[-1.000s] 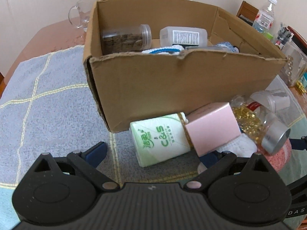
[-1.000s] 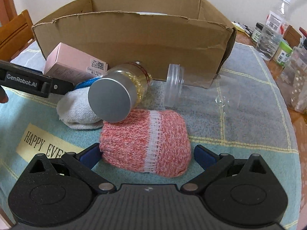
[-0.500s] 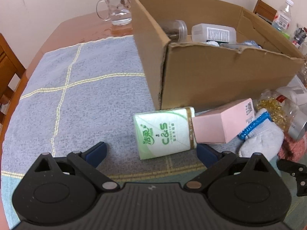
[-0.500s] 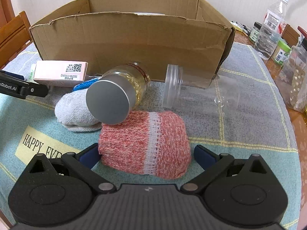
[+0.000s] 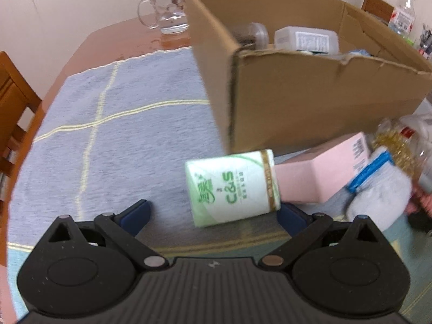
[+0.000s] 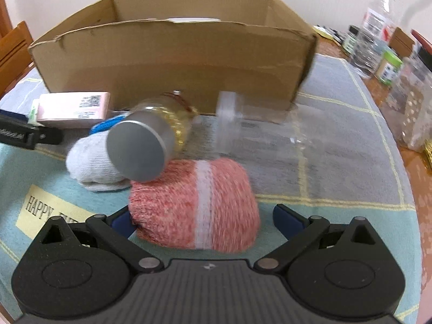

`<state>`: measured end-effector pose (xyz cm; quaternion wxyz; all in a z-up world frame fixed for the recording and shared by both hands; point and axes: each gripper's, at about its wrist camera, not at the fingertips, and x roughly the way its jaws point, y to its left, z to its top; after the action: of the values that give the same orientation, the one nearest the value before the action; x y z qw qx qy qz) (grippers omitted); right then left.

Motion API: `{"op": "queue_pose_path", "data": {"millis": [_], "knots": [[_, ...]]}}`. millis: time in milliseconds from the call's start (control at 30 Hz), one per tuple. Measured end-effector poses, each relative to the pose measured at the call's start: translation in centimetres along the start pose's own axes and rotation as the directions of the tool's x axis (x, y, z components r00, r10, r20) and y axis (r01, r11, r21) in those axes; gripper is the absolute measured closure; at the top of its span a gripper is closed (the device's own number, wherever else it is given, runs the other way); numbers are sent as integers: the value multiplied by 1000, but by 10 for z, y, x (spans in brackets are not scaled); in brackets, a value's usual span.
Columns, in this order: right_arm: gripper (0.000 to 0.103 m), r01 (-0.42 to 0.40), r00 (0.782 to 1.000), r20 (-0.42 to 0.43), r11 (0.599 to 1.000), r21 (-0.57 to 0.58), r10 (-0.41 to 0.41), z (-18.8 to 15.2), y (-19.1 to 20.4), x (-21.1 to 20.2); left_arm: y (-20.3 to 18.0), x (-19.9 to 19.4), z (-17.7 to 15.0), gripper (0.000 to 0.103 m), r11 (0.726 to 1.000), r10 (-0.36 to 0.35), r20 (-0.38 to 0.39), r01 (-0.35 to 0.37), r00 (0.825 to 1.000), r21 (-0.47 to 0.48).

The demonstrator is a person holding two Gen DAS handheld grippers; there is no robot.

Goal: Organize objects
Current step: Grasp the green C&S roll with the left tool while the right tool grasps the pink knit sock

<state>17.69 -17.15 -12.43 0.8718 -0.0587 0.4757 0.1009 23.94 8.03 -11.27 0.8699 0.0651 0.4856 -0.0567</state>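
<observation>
My left gripper (image 5: 213, 213) is open, its jaws either side of a green-and-white tissue pack (image 5: 232, 187) lying on the grey cloth. A pink box (image 5: 321, 172) lies right of the pack, against the cardboard box (image 5: 310, 102). My right gripper (image 6: 201, 221) is open, its jaws around a red knitted roll (image 6: 194, 202) without closing on it. Behind the roll lie a jar of gold beads with a silver lid (image 6: 140, 148), a white sock roll (image 6: 89, 164) and a clear empty jar (image 6: 259, 124). The cardboard box (image 6: 172, 62) holds a dark jar (image 5: 251, 33) and a white bottle (image 5: 305, 39).
A glass mug (image 5: 167, 10) stands on the wooden table behind the box. Water bottles and small jars (image 6: 378, 40) stand at the right edge. A wooden chair (image 5: 13, 102) is at the left. The left gripper's arm (image 6: 24, 135) shows at the left of the right wrist view.
My left gripper swung left from the pink box and now frames the tissue pack. The pink box has tipped flat. My right gripper edged closer to the red roll.
</observation>
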Motion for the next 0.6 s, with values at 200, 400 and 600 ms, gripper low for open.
{"op": "queue_pose_path", "data": {"millis": [200, 400, 600], "knots": [[0, 2, 1000, -1, 1000, 2, -2, -4, -3, -2, 1, -1, 0, 4, 1000, 9, 11, -10, 1000, 9], [0, -9, 1000, 4, 1000, -15, 9, 1, 3, 2, -9, 2, 4, 15, 998, -29, 24, 30, 999, -54], [0, -25, 1000, 14, 999, -41, 26, 3, 3, 4, -8, 4, 7, 15, 997, -22, 38, 25, 999, -77]]}}
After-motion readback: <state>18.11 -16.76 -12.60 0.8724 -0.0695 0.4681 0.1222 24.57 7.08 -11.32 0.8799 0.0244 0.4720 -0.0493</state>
